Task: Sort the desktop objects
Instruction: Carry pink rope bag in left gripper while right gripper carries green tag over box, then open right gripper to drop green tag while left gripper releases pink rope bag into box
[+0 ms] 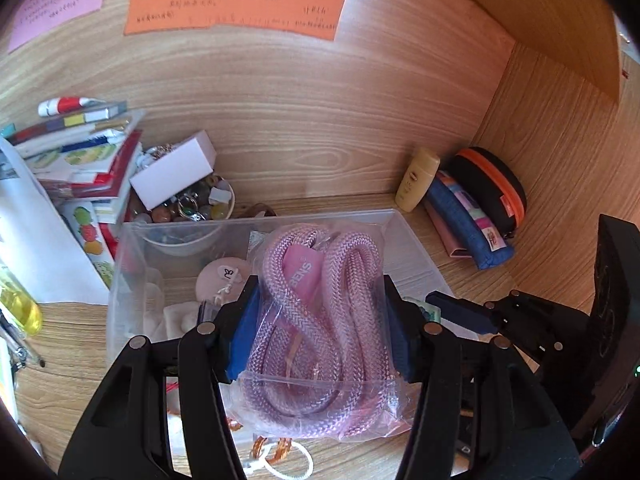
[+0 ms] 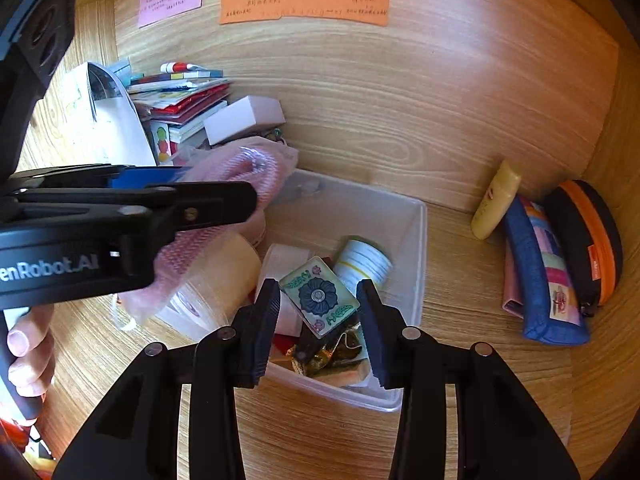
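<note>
My left gripper (image 1: pixel 320 316) is shut on a clear bag of pink braided rope (image 1: pixel 320 320) and holds it above the clear plastic box (image 1: pixel 132 248). From the right wrist view the left gripper (image 2: pixel 224 188) and the pink rope bag (image 2: pixel 248 168) hang over the box's left side. My right gripper (image 2: pixel 318 312) is open and empty above the box's near edge (image 2: pixel 416 272), over a flower-patterned tile (image 2: pixel 318 296). The box also holds tape rolls, a striped roll (image 2: pixel 364 264) and gold-wrapped bits.
A stack of books and papers (image 1: pixel 80 152) and a bowl of beads with a white carton (image 1: pixel 180 184) sit at the left. A yellow bottle (image 2: pixel 494 204), a blue pencil pouch (image 2: pixel 544 280) and a black-orange case (image 2: pixel 588 240) lie at the right. Wooden walls enclose the desk.
</note>
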Available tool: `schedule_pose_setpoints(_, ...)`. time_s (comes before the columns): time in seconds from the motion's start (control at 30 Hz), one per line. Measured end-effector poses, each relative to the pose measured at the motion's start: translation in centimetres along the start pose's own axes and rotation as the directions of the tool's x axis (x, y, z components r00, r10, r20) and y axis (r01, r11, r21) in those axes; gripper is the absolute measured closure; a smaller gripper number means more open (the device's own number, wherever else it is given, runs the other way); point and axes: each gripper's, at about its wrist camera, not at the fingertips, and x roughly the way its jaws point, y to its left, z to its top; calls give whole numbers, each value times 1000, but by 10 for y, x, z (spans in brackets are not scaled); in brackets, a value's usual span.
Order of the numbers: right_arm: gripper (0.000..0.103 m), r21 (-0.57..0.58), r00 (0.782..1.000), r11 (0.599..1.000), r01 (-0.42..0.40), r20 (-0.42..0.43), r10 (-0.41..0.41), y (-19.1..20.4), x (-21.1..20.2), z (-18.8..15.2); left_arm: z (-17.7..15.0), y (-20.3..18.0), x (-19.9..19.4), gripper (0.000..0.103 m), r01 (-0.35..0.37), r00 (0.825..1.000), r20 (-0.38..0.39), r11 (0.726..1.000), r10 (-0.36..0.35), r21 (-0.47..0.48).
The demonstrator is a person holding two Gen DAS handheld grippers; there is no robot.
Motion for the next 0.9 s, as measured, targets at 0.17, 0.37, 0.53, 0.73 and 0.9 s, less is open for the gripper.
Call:
schedule_pose_setpoints(0.17,67,4,1000,1000,-4,-18,4,1,8,-1,-1,-4,7,48,-4,1000,-1,1000,4,14)
schedule_pose_setpoints(0.37,67,6,999,1000,-16,-40,17,0,14,-1,-2,-5,5,48,-4,1000,7,1000,4,17)
schedule_pose_setpoints(0.53,67,-3,999,1000,-26,-46,26,2,13,-1,0,-6,-7,48,9,999,30,1000,-10,18)
schedule_pose_setpoints(0.73,61,5,998,1000,-31,-51,31,3,8,-1,0,-8,-21,40,16,999,45,1000,-17,14)
schedule_pose_setpoints(0.9,47,-1,1000,1000,-5,-24,5,6,-4,-1,-4,-8,-34,31,-9,998,65,1000,8,19)
